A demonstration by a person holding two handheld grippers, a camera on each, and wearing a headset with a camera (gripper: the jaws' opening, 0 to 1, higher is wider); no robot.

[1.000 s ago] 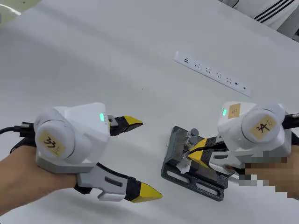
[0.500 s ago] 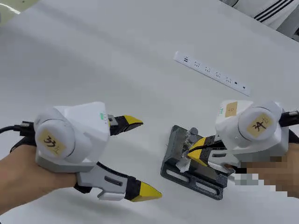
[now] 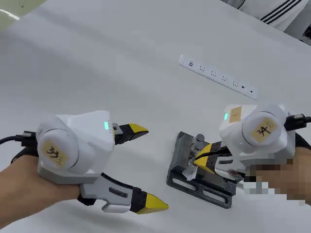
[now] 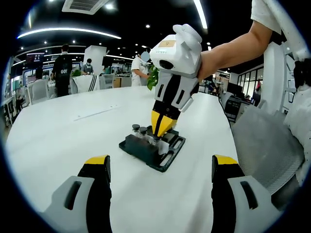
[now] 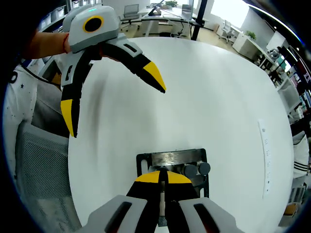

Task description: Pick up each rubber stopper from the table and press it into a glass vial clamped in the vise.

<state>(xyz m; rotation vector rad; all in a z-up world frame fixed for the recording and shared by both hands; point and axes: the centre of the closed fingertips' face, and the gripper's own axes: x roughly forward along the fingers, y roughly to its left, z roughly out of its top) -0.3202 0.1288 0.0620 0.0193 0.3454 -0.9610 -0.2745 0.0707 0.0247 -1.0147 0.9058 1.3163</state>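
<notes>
White table; left gripper hovers spread wide; right gripper pinched closed over vise.

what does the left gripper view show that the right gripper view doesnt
Left gripper view: the right tool from outside, jaws together, tips down over the vise, with people standing far behind the table. Right gripper view: the left tool, jaws wide open, over the table, and a white power strip off to one side. Both: the dark vise on the white table, with grey-topped vials in it.
</notes>
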